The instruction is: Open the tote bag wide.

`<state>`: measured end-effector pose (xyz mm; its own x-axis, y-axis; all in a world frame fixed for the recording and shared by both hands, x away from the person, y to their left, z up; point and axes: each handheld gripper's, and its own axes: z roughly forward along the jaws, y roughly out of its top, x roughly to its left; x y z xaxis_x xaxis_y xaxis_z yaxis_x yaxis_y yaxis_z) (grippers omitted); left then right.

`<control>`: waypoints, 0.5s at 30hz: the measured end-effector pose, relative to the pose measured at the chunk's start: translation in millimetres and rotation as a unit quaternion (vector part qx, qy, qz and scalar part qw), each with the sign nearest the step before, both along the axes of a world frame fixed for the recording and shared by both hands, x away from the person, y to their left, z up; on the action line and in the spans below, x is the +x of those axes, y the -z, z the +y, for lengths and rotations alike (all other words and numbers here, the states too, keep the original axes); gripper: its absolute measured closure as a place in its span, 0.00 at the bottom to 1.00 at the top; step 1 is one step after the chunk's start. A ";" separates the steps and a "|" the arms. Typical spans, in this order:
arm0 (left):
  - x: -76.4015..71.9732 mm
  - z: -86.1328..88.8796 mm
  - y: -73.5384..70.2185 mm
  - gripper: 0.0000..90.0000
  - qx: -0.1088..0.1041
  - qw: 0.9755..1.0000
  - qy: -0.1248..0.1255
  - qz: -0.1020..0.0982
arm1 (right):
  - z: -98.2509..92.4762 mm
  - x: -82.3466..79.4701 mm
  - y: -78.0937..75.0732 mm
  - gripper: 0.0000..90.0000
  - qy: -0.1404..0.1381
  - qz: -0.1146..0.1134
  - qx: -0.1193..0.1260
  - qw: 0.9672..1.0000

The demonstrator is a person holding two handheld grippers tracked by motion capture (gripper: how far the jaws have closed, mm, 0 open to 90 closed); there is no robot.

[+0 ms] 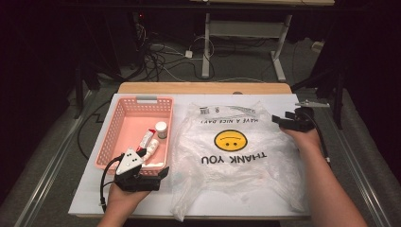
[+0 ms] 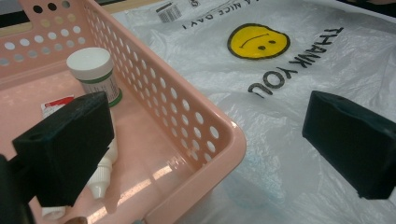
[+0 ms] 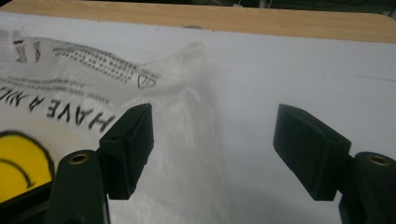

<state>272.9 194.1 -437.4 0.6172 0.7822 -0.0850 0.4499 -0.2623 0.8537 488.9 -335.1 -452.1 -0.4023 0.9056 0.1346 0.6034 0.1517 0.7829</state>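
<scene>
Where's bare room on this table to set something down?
The far half of the pink basket is bare, and so is the white tabletop beyond the plastic bag. It is crowded at the basket's near end, around the bottles, the jar and the left gripper.

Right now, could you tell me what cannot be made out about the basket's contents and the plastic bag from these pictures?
- White bottle: left gripper view, upper part hidden behind a black jaw.
- Tube: left gripper view, mostly covered by the same jaw; print unreadable.
- Jar label: high view, too small.
- Plastic bag fine print: right gripper view, blurred.
- Basket near corner: high view, covered by the left gripper.
</scene>
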 end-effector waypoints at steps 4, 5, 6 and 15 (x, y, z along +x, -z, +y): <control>-2.0 -0.4 -0.2 0.02 -0.005 1.000 -0.004 -0.001 | 12.2 22.1 8.0 0.37 -0.006 0.022 -0.003 1.000; -2.0 -0.5 0.1 0.02 -0.005 1.000 -0.005 -0.001 | 15.8 26.3 10.9 0.37 -0.012 0.029 -0.007 0.999; -1.7 -0.4 0.5 0.02 -0.006 1.000 -0.006 -0.001 | 19.4 28.6 13.5 0.37 -0.016 0.034 -0.010 0.999; -2.9 -0.7 1.7 0.02 -0.003 1.000 -0.010 0.006 | 30.3 27.1 32.1 0.40 -0.037 0.050 -0.074 0.995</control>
<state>269.9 193.4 -439.1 0.6001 0.7940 -0.0973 0.4658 -0.2480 0.8494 516.0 -304.8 -484.3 -0.4604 0.8865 0.0451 0.6605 0.3082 0.6847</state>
